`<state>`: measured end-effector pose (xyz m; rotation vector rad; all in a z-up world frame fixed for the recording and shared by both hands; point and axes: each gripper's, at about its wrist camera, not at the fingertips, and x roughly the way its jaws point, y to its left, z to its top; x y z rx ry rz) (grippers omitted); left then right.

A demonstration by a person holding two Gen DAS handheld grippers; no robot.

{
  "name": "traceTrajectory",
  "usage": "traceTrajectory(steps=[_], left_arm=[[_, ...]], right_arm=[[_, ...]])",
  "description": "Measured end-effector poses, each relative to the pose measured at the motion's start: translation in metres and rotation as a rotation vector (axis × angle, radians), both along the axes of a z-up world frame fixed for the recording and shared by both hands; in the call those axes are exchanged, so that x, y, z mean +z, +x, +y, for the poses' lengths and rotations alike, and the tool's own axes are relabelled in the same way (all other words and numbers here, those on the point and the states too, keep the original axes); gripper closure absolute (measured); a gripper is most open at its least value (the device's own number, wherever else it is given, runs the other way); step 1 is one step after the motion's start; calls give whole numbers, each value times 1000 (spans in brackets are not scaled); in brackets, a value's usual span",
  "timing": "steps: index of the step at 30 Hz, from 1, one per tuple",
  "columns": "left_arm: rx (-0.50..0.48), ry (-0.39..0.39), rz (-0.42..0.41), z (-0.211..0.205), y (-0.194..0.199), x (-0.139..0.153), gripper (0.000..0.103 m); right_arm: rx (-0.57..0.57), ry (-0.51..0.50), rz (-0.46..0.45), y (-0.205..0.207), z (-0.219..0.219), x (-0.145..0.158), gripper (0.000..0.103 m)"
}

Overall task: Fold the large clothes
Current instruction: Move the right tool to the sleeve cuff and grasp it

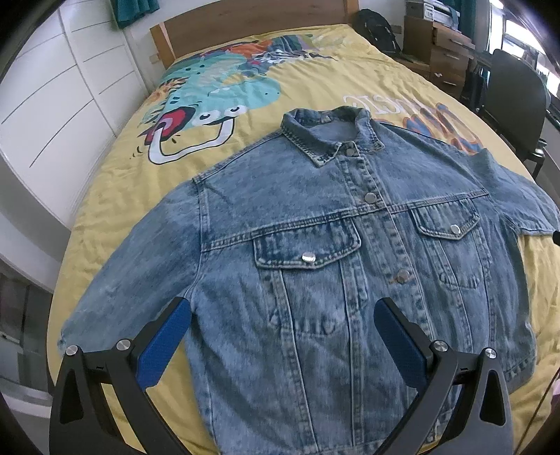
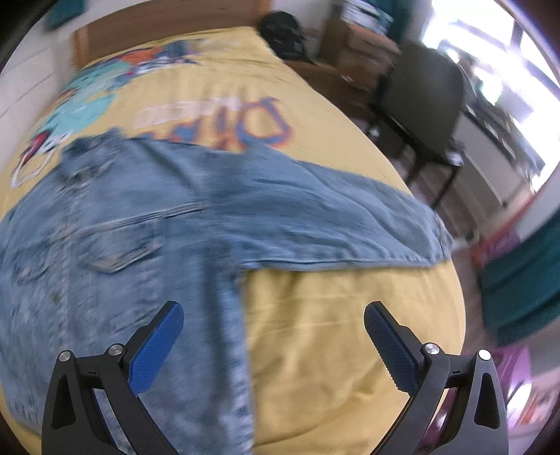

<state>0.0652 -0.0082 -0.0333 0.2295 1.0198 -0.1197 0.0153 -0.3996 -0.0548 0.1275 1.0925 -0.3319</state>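
- Left wrist view: a denim jacket (image 1: 350, 252) lies front-up and buttoned on a yellow bedspread (image 1: 115, 196), collar toward the wooden headboard (image 1: 245, 31), hem toward the camera.
- Left wrist view: the left gripper (image 1: 281, 325) hangs over the lower front of the jacket with its blue-padded fingers (image 1: 164, 343) spread wide and nothing between them.
- Left wrist view only: one sleeve (image 1: 140, 262) slants out toward the near left edge of the bed, and both chest pockets, the metal buttons and the cartoon print (image 1: 210, 105) on the bedspread are sharp. White drawers (image 1: 59, 115) stand beside the bed on that side.
- Right wrist view: the picture is blurred. The right gripper (image 2: 273, 325) hovers over the jacket's side seam, one finger (image 2: 157, 346) above denim and the other above bare bedspread (image 2: 332, 315); its fingers are wide apart and hold nothing.
- Right wrist view only: the other sleeve (image 2: 350, 224) stretches flat across the bed to its far-right edge. A dark chair (image 2: 423, 94) and a bright window (image 2: 490, 42) lie beyond it.
- Both views: a dark bag (image 1: 376, 28) sits near the headboard corner.
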Motion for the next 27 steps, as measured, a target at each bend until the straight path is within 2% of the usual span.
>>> traceTrajectory(steps=[7, 13, 18, 21, 23, 26, 27], left_arm=[[24, -13, 13, 1, 33, -10, 1], [61, -5, 22, 7, 54, -18, 1], [104, 6, 46, 16, 64, -30, 1], [152, -27, 53, 25, 66, -35, 1], [167, -48, 74, 30, 67, -39, 1], [196, -28, 101, 34, 69, -46, 1], [199, -27, 106, 35, 68, -48, 1]], right_arm=[[-243, 106, 8, 8, -110, -29, 0], [-501, 285, -26, -2, -198, -56, 0], [-673, 438, -14, -5, -254, -97, 0], [-731, 475, -12, -2, -272, -116, 0], [-739, 455, -4, 5, -280, -120, 0], [-743, 424, 50, 24, -288, -121, 1], [-738, 419, 62, 27, -288, -121, 4]])
